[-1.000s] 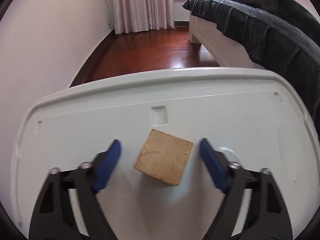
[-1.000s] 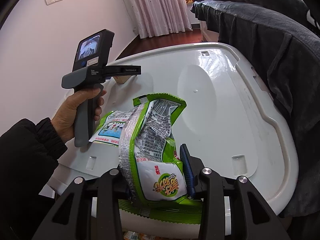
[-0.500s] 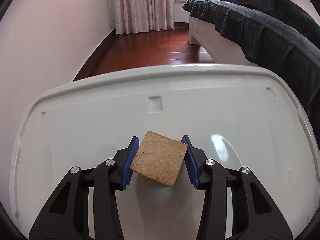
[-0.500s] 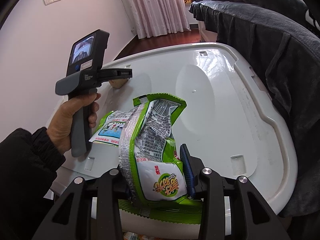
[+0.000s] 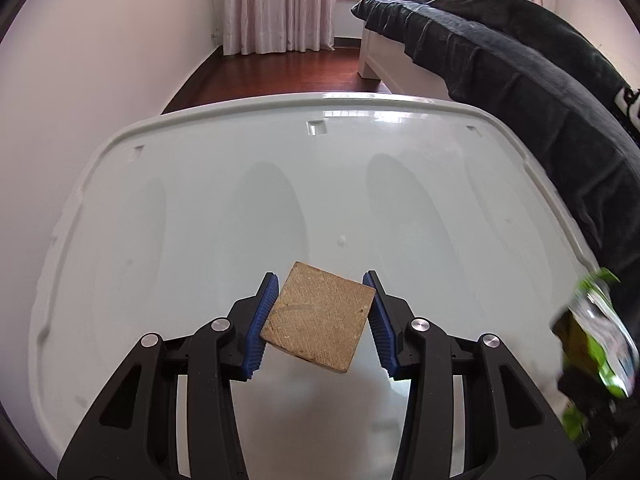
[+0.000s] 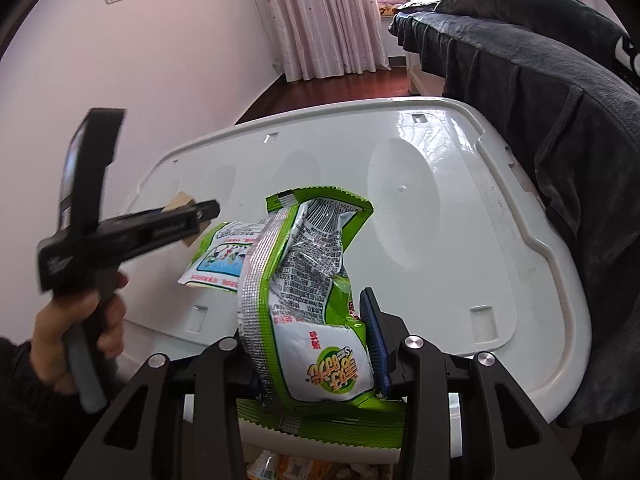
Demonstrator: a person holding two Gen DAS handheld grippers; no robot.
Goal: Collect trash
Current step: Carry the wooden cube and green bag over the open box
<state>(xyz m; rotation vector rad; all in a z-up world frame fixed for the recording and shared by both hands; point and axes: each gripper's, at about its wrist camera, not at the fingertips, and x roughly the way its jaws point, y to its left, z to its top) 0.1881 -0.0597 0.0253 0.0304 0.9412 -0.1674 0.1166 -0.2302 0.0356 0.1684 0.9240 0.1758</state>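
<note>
**Both grippers loaded, nothing binned yet**

Trash was basically picked up on both sides at this point. The left gripper (image 5: 320,316) had its blue pads closed in on a tan block (image 5: 319,322), some kind of cork or pressed-wood cube, gripped across two opposite faces and turned a bit crooked between them. It looked lifted off the white lid (image 5: 200,208), though honestly that was hard to be sure of from the wrist view. The right gripper (image 6: 312,356) was clamped down on a crumpled green snack wrapper (image 6: 304,280), with only the right blue pad showing; the left one was buried behind the foil. The wrapper's loose top flopped forward over the lid.

So as far as the task went, the grabbing part looked done and the dropping part was still left. No bin showed clearly in either view. Under the near edge of the lid, in the right wrist view, there was a peek of what could have been packaging, so the white thing may well have been the top of a storage tub, but that was a guess.

Around it: a bed with a dark blanket (image 6: 560,128) pressed up against the lid's right side, pink curtains (image 5: 276,4) at the far end, wood floor (image 5: 272,76), and a plain wall on the left. The two grippers sat pretty near each other, so bumping seemed the main risk.
</note>
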